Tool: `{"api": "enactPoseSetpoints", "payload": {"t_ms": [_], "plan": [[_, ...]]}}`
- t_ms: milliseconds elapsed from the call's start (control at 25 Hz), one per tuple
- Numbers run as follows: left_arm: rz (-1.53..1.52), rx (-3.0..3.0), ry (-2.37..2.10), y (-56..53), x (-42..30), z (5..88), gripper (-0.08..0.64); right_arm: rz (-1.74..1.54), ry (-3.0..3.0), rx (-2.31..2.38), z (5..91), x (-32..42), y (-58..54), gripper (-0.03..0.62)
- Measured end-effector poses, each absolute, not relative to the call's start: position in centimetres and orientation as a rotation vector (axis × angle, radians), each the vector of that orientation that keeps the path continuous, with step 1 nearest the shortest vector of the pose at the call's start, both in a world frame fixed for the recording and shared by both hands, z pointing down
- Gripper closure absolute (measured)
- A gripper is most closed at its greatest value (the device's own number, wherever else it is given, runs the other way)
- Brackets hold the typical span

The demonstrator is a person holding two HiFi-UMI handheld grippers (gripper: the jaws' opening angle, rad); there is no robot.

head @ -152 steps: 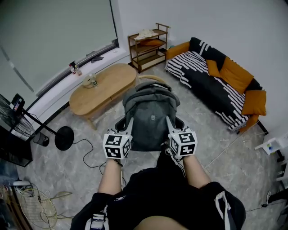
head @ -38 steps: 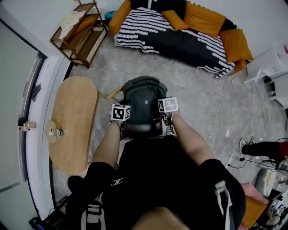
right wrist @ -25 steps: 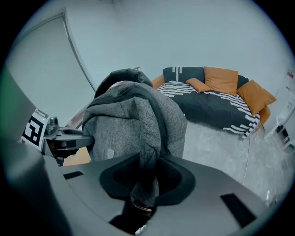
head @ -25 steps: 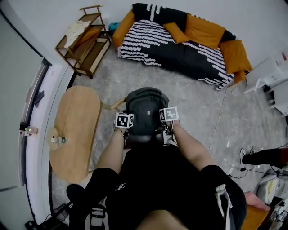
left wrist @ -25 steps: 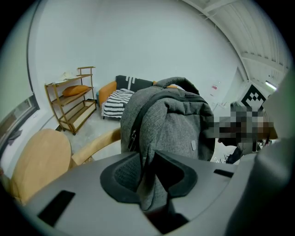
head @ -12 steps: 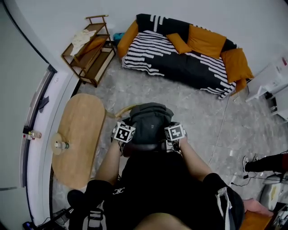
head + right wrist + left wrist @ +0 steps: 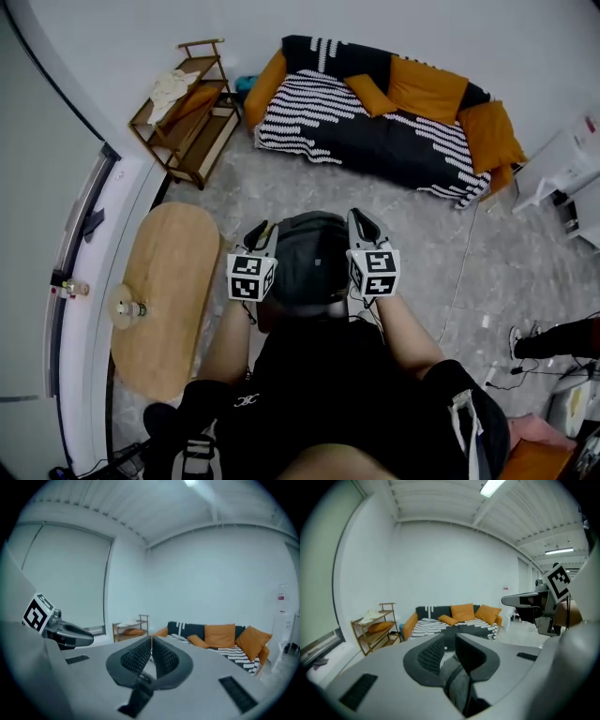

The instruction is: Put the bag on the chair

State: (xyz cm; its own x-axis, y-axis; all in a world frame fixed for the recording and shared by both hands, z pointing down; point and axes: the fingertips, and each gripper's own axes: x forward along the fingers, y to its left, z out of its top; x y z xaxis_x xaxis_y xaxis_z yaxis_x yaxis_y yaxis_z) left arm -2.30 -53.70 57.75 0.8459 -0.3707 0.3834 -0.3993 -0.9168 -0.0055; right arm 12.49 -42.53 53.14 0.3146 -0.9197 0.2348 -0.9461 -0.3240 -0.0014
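The grey backpack [image 7: 309, 258] sits on the black chair [image 7: 266, 311] right in front of me. My left gripper [image 7: 263, 228] is raised at its left side and my right gripper [image 7: 360, 217] at its right, both pointing forward, above the bag. In the left gripper view the left gripper [image 7: 449, 641] is closing with a gap still at its tips. Grey fabric with a dark strap [image 7: 457, 686] shows low in that gap, and the pads do not press on it. In the right gripper view the right gripper [image 7: 151, 639] is closing too, tips almost together, nothing between the pads.
A striped black sofa [image 7: 375, 122] with orange cushions stands ahead. The wooden shelf [image 7: 187, 103] is at the back left. An oval wooden table [image 7: 164, 281] carrying a bottle [image 7: 129, 307] is close on my left. A cable [image 7: 459, 272] lies on the floor to the right, near white furniture [image 7: 572, 159].
Both grippers have come up from the bag's lower sides and now point forward above it. The bag stays on the chair.
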Motion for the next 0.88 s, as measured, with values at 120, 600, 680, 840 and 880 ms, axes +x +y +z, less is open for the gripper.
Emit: {"api": "enactPoseSetpoints", "payload": {"t_ms": [120,600,680,840,880], "plan": [[0.415,3.000,-0.702,-53.6,-2.3,52.6,0.515,0.134,-1.866,2.494,47.9,11.6,-43.0,0.578],[0.282,3.076,-0.796,-51.3,-3.9,46.1,0.523,-0.001,-1.954,2.497,43.4,9.2,-42.2,0.581],[0.280,3.085,-0.808,-51.2,-3.8,45.8,0.523,0.008,-1.955,2.499,43.5,9.2,-42.1,0.581],[0.307,3.082,-0.797,-51.6,-3.5,46.3,0.523,0.011,-1.967,2.494,43.7,9.1,-42.2,0.580],[0.307,3.078,-0.797,-51.7,-3.5,46.4,0.523,0.012,-1.967,2.490,43.8,9.0,-42.2,0.580]]}}
